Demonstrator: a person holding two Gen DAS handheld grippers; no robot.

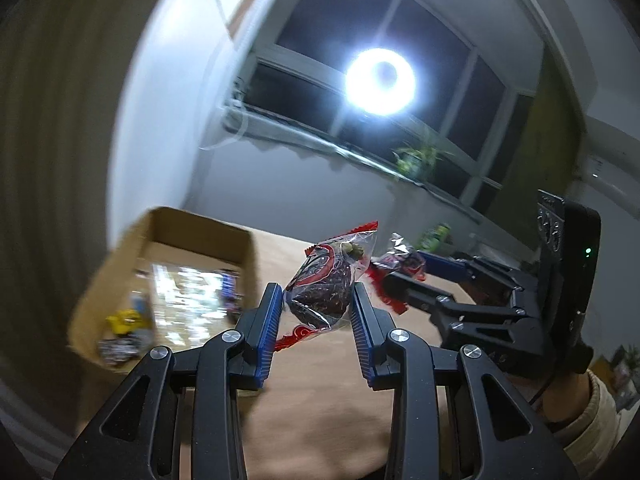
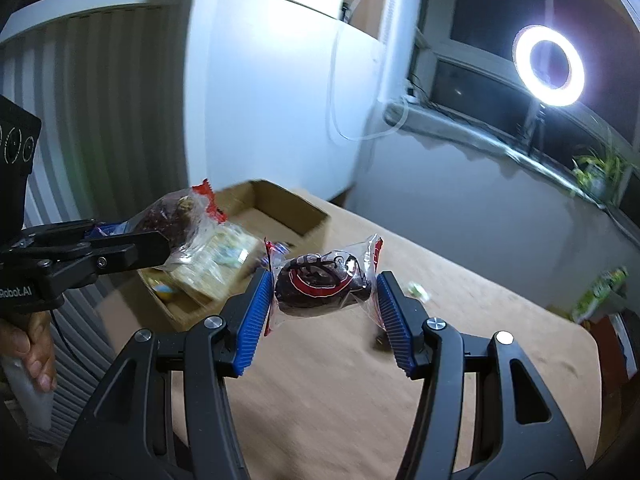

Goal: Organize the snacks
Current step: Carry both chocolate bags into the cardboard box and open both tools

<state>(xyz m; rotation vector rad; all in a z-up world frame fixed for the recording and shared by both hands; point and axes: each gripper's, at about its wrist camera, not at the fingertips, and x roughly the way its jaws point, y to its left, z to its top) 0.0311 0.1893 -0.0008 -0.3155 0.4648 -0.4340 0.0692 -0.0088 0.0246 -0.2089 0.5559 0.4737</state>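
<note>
My left gripper [image 1: 316, 300] is shut on a clear-and-red wrapped dark snack packet [image 1: 324, 284], held in the air above the tan table [image 1: 320, 408]. It also shows in the right wrist view [image 2: 160, 236], over the cardboard box. My right gripper [image 2: 322, 292] is shut on a second, similar snack packet [image 2: 320, 288] above the table. It shows in the left wrist view [image 1: 404, 276] to the right. An open cardboard box [image 1: 200, 236] holding several snacks sits on the table's left; in the right wrist view the box [image 2: 304, 208] is ahead left.
A green snack bag [image 2: 600, 292] and a small green wrapped piece [image 2: 418, 291] lie on the table at right. A bright ring light [image 2: 550, 66] stands by the dark window. A potted plant [image 1: 416, 160] sits on the sill. A ribbed wall is at left.
</note>
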